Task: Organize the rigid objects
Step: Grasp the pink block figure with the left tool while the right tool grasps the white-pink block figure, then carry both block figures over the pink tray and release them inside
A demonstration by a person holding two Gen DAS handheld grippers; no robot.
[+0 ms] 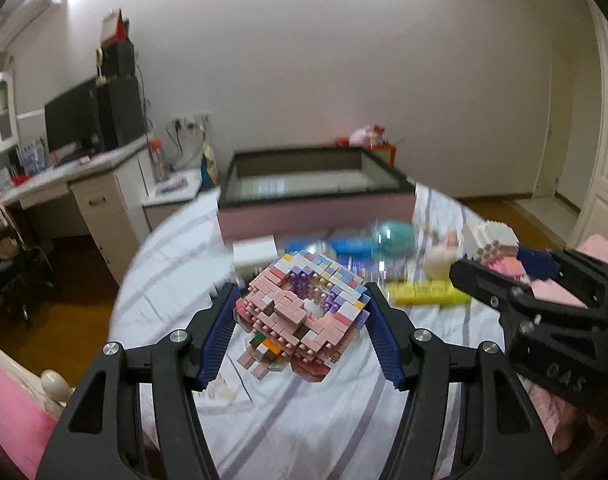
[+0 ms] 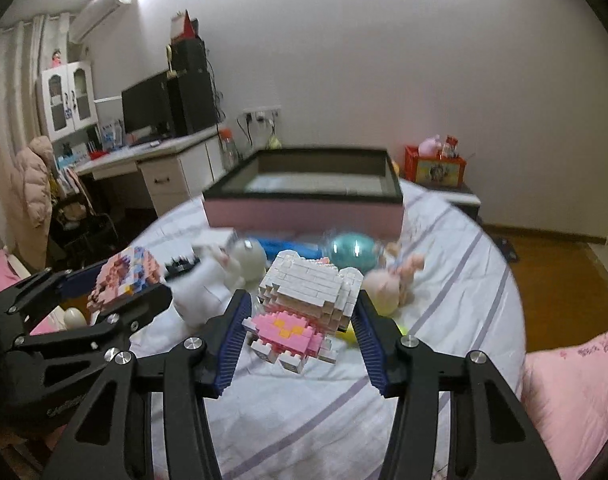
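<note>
Tongs on both sides are clamped: left tongs [image 1: 302,316] hold the pink brick model [image 1: 300,312], right tongs [image 2: 302,324] the white brick figure [image 2: 307,300], raised above the bed [image 2: 304,420], likely for the open pink box [image 2: 304,208] ahead.

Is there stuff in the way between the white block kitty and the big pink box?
Yes. The teal ball, a blue item and plush toys lie on the bed between the white block figure and the pink box.

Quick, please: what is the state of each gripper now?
Left gripper: closed on the pink brick model.
Right gripper: closed on the white brick figure.
</note>
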